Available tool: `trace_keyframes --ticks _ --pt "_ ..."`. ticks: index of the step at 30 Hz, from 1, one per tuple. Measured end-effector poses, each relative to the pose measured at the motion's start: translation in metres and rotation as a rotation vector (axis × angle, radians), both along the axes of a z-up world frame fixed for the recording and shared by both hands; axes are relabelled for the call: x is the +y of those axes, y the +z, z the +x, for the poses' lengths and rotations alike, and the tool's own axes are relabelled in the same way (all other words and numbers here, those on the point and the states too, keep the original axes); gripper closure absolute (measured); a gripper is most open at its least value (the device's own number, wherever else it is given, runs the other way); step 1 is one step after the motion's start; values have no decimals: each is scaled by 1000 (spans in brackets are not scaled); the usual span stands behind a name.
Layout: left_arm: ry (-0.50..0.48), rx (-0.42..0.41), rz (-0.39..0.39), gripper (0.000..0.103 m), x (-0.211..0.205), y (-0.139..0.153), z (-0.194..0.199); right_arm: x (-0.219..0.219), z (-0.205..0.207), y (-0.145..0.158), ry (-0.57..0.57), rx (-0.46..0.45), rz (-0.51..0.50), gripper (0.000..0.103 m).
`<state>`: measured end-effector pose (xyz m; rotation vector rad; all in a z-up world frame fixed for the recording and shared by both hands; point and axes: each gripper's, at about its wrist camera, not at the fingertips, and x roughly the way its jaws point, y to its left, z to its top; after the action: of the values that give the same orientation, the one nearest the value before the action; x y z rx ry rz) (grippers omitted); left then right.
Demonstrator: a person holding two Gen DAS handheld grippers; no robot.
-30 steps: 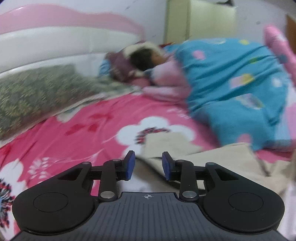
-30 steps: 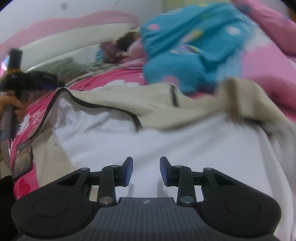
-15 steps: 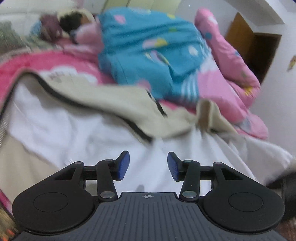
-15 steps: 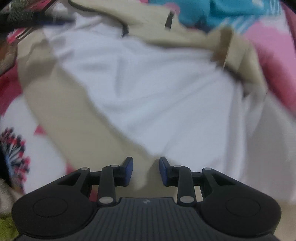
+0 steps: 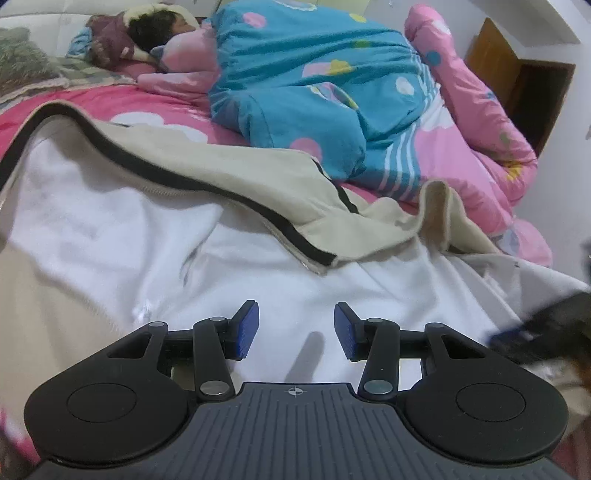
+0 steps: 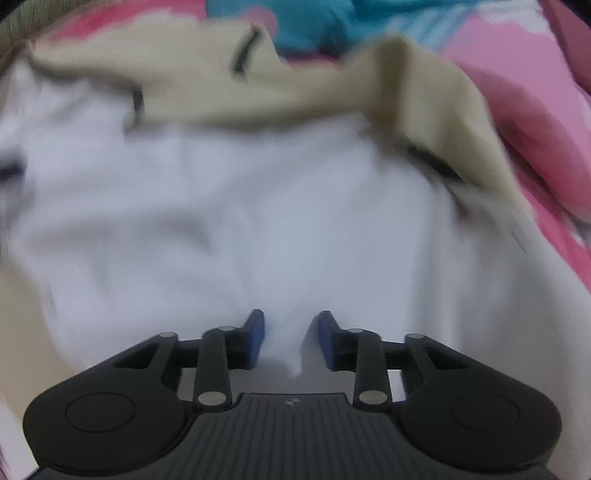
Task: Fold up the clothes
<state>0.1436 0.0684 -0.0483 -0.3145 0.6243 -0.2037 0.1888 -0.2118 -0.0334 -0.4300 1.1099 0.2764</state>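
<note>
A beige jacket [image 5: 258, 173] lies spread open on the bed, its white fleece lining [image 5: 110, 229] facing up and a black zip edge [image 5: 221, 188] running across the folded-back flap. My left gripper [image 5: 295, 328] hovers open just above the lining, with nothing between its pads. The right gripper's dark body [image 5: 546, 325] shows blurred at the right edge. In the right wrist view, my right gripper [image 6: 291, 336] points steeply down at the lining [image 6: 258, 221]. Its jaws are opening, and a small ridge of white fabric stands between the pads, unpressed. The beige flap [image 6: 295, 85] lies beyond.
A person [image 5: 155, 22] sleeps at the head of the bed under a blue quilt [image 5: 314, 85]. A pink duvet [image 5: 472, 110] is bunched along the right side. The pink flowered sheet [image 5: 110, 103] shows left of the jacket. A brown door [image 5: 517, 81] stands far right.
My left gripper swung from the sheet and pillows toward the jacket, sank lower, and its jaws widened. My right gripper tipped downward and came close over the white lining.
</note>
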Motion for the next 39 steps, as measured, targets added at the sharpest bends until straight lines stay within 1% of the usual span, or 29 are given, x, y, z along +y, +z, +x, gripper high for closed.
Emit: trace_keyframes --ticks 2,3,4,7,8,9,11,12,14,17,18,21,23,25,27,29,31,33,35,36,39 --pt "5 3 13 58 -3 0 12 3 2 11 -18 -30 -32 68" --pt "16 -3 19 58 -3 0 16 10 3 20 14 -79 -2 68" --pt "29 -14 30 58 -3 -2 18 21 5 31 59 -129 69 68" --pt "69 -46 62 58 -2 -6 24 60 34 40 105 -178 301 68" --pt "81 -51 68 58 -1 -8 25 76 45 33 132 -175 322 69" --pt "91 -50 69 58 1 -11 25 93 56 21 168 -162 310 69" --pt "107 -49 72 58 3 -15 24 119 72 -13 225 -133 234 69" --pt "107 -50 71 58 3 -15 24 125 80 -20 243 -149 229 69" --pt "108 -51 70 58 4 -16 23 129 97 -19 258 -232 248 71" --pt "109 -54 68 58 4 -16 22 129 122 -1 231 -403 243 74" --pt "109 -54 68 58 4 -16 22 128 131 7 225 -464 257 75" --pt "109 -56 63 58 4 -17 22 121 158 31 196 -599 352 75" --pt "109 -55 59 58 4 -17 22 116 177 42 151 -655 410 75" --pt "107 -54 59 58 5 -17 22 113 203 45 94 -677 448 75" --pt "105 -52 58 58 5 -18 23 113 233 42 45 -675 462 75" --pt "103 -51 58 58 5 -18 23 117 260 33 2 -647 451 75" --pt "101 -50 58 58 5 -18 23 122 278 17 -31 -637 427 74" --pt "98 -49 57 58 5 -19 24 128 287 3 -40 -627 398 74" --pt "96 -47 57 58 5 -19 24 130 286 -2 -25 -630 364 74" --pt "95 -47 57 58 5 -19 24 130 283 0 -18 -629 353 74" --pt "92 -45 56 58 6 -20 25 118 261 22 -2 -630 361 74"
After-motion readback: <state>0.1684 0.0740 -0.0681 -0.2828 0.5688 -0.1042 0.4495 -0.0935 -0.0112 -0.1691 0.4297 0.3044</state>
